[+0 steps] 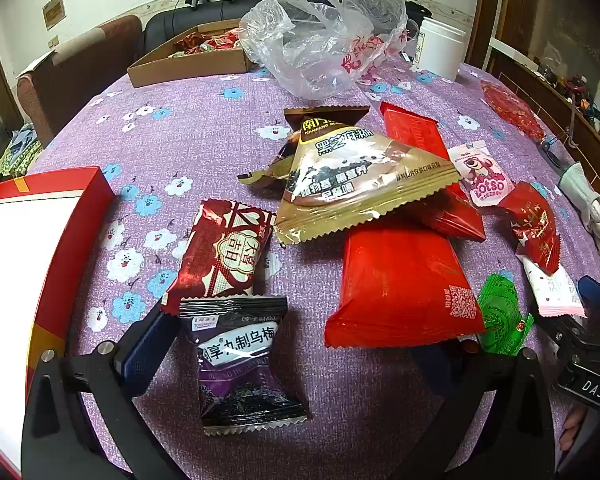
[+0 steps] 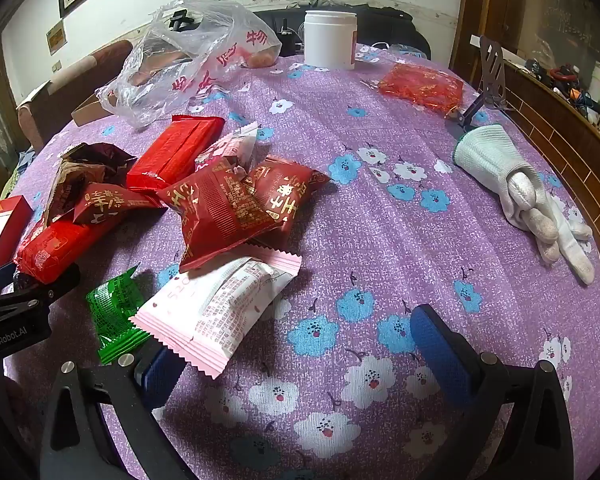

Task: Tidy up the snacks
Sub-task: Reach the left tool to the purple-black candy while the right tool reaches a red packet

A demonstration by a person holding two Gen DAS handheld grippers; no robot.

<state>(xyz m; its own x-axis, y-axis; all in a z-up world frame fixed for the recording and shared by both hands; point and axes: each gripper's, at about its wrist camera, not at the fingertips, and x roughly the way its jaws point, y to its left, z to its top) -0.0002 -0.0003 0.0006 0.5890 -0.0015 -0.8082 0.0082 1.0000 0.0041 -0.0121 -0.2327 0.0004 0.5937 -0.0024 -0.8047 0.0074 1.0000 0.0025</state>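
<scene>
Snack packets lie scattered on a purple flowered tablecloth (image 1: 204,152). My left gripper (image 1: 292,360) is open low over the cloth, and a black-and-purple plum packet (image 1: 244,364) lies loose between its fingers. Beyond it are a dark red packet (image 1: 224,256), a gold triangular sesame packet (image 1: 352,176) and a big red packet (image 1: 400,284). My right gripper (image 2: 300,360) is open over bare cloth. A pink-white packet (image 2: 220,308) overlaps its left finger, a green packet (image 2: 116,316) lies beside that, and dark red packets (image 2: 220,208) sit further back.
A red box with a white inside (image 1: 40,240) stands at the left. At the back are a cardboard tray of sweets (image 1: 188,56), a crumpled plastic bag (image 1: 324,32) and a white jar (image 2: 330,40). A white glove (image 2: 528,196) and a red mesh bag (image 2: 420,84) lie at the right.
</scene>
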